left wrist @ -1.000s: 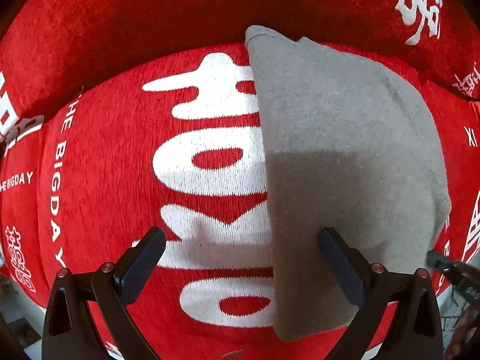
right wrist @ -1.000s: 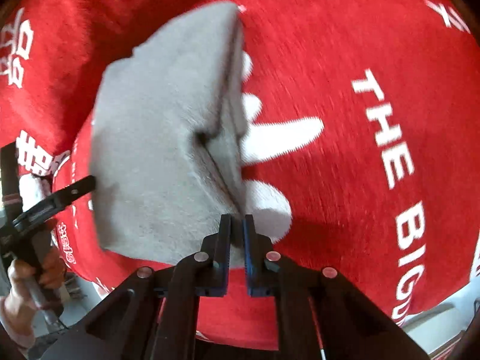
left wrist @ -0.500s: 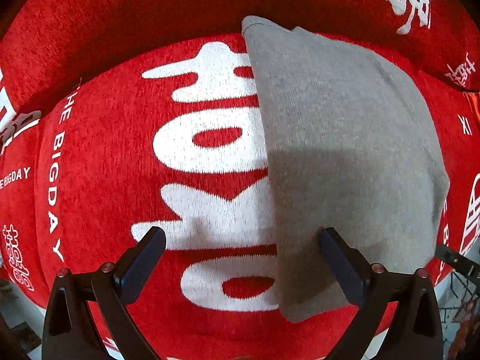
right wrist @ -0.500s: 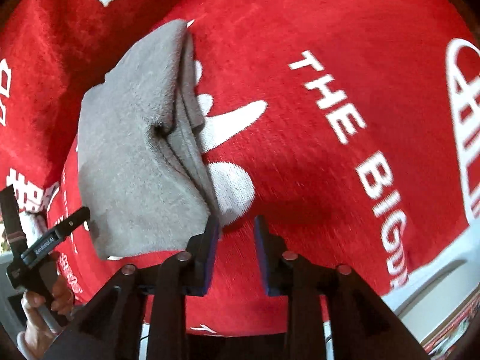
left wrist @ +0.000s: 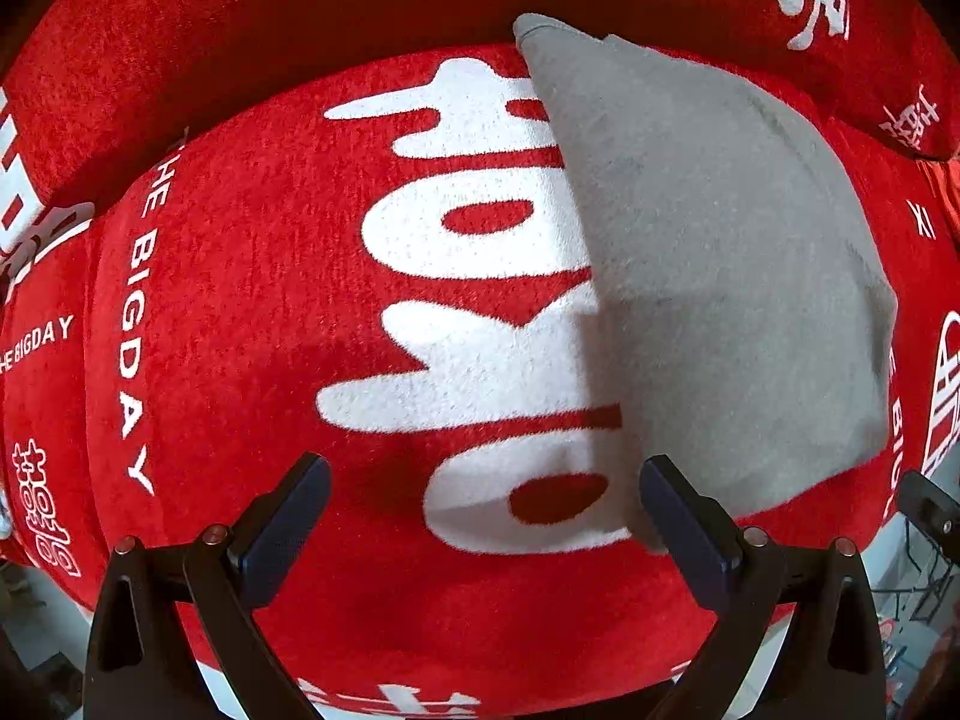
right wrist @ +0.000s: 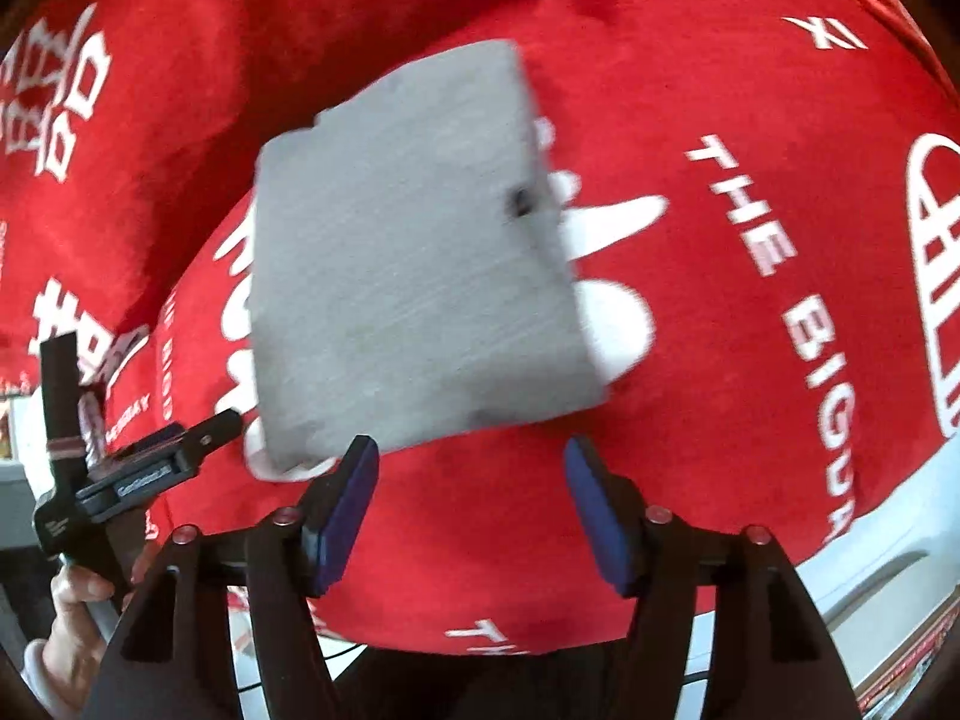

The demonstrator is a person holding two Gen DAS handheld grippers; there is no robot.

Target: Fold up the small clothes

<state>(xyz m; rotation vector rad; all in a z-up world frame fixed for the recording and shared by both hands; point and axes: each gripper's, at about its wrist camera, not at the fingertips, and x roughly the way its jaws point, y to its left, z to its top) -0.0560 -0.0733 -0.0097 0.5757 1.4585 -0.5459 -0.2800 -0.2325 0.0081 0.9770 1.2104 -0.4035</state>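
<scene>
A folded grey cloth (left wrist: 720, 276) lies flat on the red cushion cover (left wrist: 240, 300) with white lettering. In the right wrist view the grey cloth (right wrist: 414, 264) is a neat rectangle just beyond my fingers. My left gripper (left wrist: 486, 498) is open and empty, its right finger at the cloth's near edge. My right gripper (right wrist: 471, 492) is open and empty, a little short of the cloth's near edge. The left gripper also shows at the lower left of the right wrist view (right wrist: 150, 468), held in a hand.
The red cover (right wrist: 750, 360) drapes over a rounded cushion and falls away at the near edge. A red back cushion (left wrist: 300, 12) rises behind the cloth. A pale floor or ledge (right wrist: 900, 516) shows at the lower right.
My right gripper was shut on the cloth's edge, then opened and let it go and drew back. The cloth now lies flat. The left gripper stayed open and shifted slightly.
</scene>
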